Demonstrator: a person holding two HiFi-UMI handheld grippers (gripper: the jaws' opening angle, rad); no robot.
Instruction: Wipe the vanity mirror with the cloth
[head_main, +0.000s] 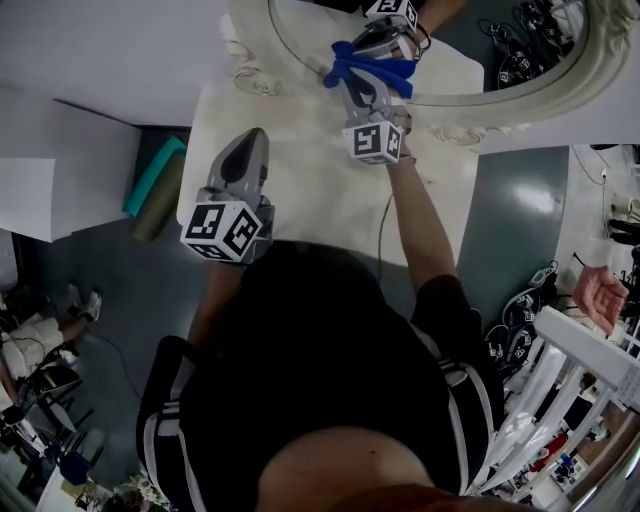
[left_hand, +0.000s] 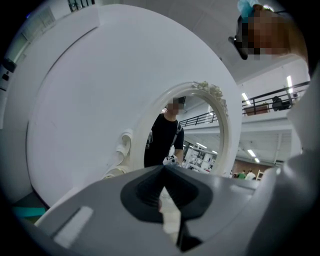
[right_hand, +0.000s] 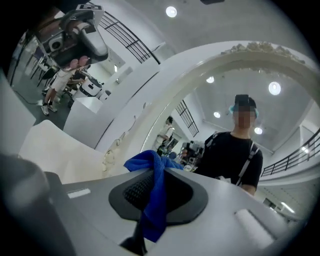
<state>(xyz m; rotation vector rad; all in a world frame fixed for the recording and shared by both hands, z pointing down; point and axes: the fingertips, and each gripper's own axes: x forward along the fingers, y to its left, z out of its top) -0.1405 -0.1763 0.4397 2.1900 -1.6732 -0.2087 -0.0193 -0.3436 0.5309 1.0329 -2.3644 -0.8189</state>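
Your right gripper's (head_main: 360, 80) fingers clamp a soft blue terry cloth (right_hand: 145, 164), bunched lengthwise between them, its tip at the glass of the oval vanity mirror (head_main: 445, 100) with its ornate cream frame. Your left gripper (head_main: 250, 142), fingers together and empty, hovers over the smooth white bench (head_main: 310, 200).

A: Was it bright?

B: Yes, and evenly so, from round white ceiling lamps (right_hand: 171, 11) overhead. More of them glowed inside the oval cream-framed vanity mirror (right_hand: 160, 105). A pale glare lay on the grey floor (head_main: 530, 200), far right.

A: And sharpness?

B: Both gripper views bulged and had black corners. Nearest the lens, the blue terry cloth (right_hand: 152, 200) and the grey left gripper (left_hand: 164, 167) were soft. The head view was sharper.
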